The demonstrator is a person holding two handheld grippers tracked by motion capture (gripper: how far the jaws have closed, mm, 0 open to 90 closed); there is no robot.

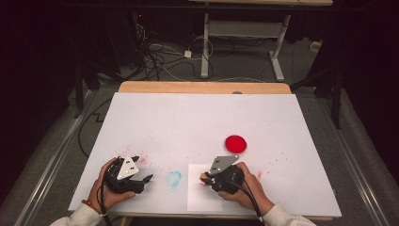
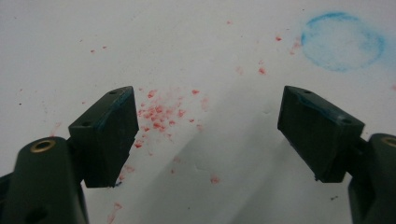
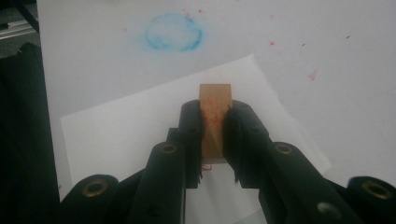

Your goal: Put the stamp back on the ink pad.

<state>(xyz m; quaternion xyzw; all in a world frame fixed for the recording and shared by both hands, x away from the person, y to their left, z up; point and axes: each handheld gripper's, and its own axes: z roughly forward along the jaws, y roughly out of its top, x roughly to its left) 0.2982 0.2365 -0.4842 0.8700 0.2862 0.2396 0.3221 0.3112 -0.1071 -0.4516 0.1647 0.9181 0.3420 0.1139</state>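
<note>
Two tongs low: right tongs (image 3: 215,135) clamp wooden block (image 3: 215,116), left tongs (image 2: 205,135) agape.

The white desk (image 1: 202,122) looks bright in the high view, but the room around it is very dark. That picture is a little grainy and soft. In the left gripper view a big grey shadow falls on the desk between the black tongs (image 2: 208,135). The right gripper view is dimmer, its left edge almost black, and the near tongs (image 3: 215,135) look blurry.
</note>
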